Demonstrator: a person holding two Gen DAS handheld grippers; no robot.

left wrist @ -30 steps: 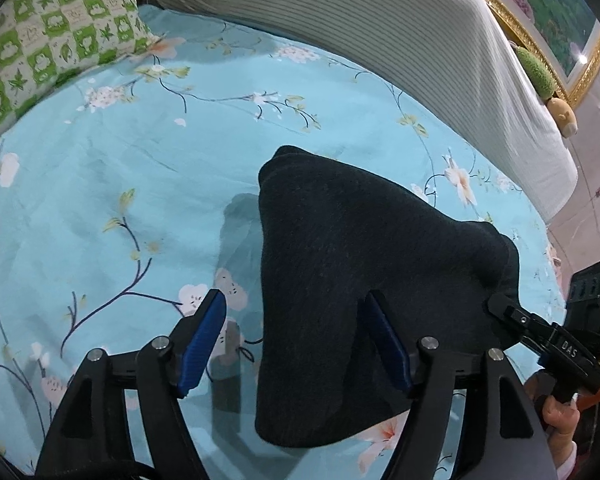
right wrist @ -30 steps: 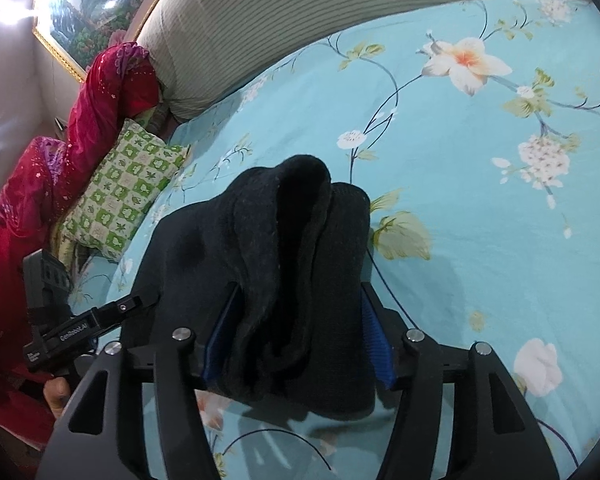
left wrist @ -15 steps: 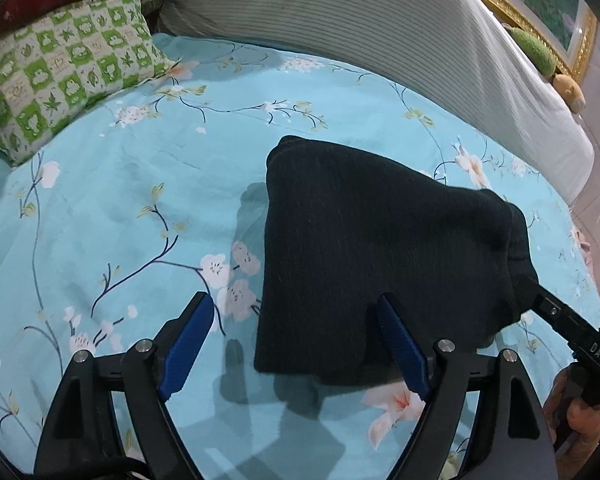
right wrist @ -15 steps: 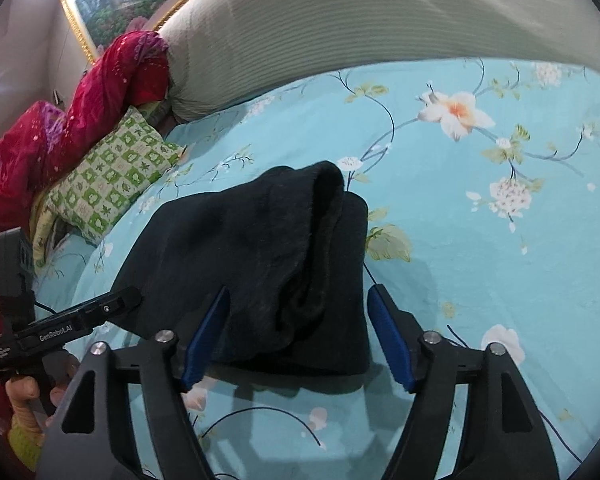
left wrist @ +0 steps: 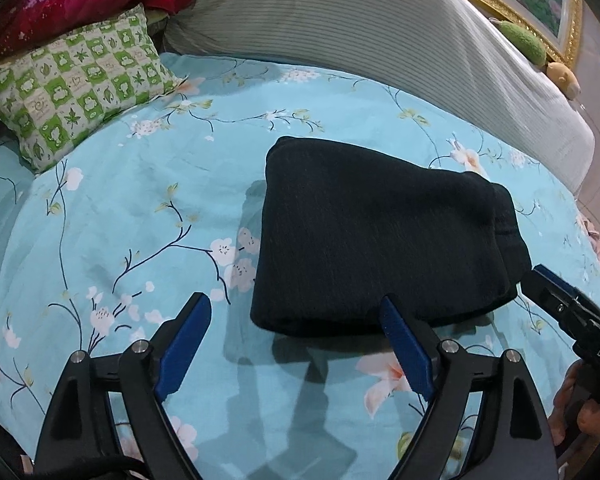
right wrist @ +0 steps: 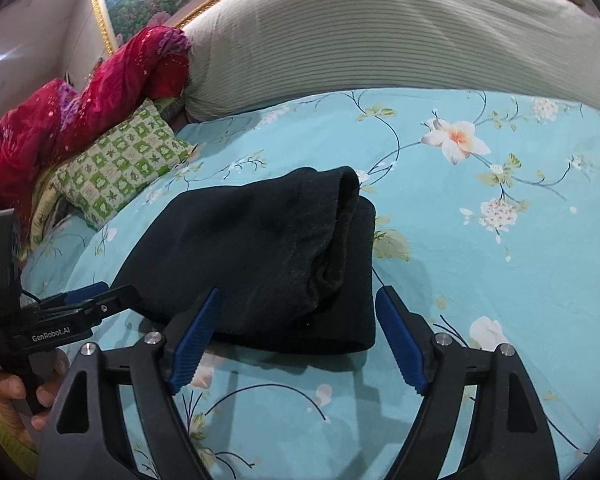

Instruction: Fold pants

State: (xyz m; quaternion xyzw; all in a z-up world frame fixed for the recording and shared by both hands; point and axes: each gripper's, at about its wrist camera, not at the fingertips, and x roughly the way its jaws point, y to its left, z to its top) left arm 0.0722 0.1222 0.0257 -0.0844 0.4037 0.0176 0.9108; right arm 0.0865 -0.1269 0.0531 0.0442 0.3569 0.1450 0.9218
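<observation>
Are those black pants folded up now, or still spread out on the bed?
Folded. The black pants lie as one compact, layered bundle on the floral bedsheet, stacked edges showing at one end; neither gripper holds them.

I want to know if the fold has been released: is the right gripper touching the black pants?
Apart. In the right wrist view the right gripper is open, and teal bedsheet shows between its blue fingers and the folded black pants.

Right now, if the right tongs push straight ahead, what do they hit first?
Probably the folded black pants: their near edge lies just beyond the open right tongs, roughly centred between the tips. Height above the bedsheet is unclear.
</observation>
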